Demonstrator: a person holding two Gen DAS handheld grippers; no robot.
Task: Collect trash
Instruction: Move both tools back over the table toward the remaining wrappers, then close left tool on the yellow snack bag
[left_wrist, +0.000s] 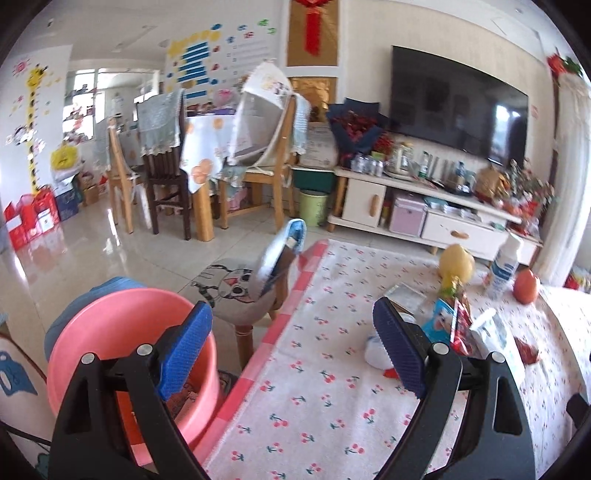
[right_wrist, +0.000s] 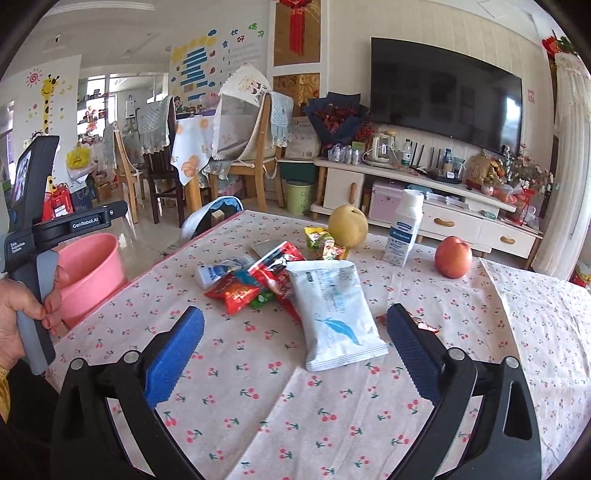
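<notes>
A pile of trash lies on the cherry-print tablecloth (right_wrist: 258, 387): a large white packet (right_wrist: 332, 314), red snack wrappers (right_wrist: 232, 291), a yellow-green wrapper (right_wrist: 321, 240) and a small red scrap (right_wrist: 424, 325). My right gripper (right_wrist: 295, 314) hovers just in front of the white packet, open, its blue pads clear of it. My left gripper (left_wrist: 293, 347) is open and empty over the table's left edge, with the pink bucket (left_wrist: 122, 332) beside its left finger. The same pile of trash (left_wrist: 454, 325) sits to its right.
A pear (right_wrist: 349, 225), a white bottle (right_wrist: 404, 229) and an apple (right_wrist: 453, 256) stand behind the pile. The pink bucket (right_wrist: 92, 273) is off the table's left side, where a hand (right_wrist: 22, 306) grips the other tool. A cat-print stool (left_wrist: 229, 291) stands by the table.
</notes>
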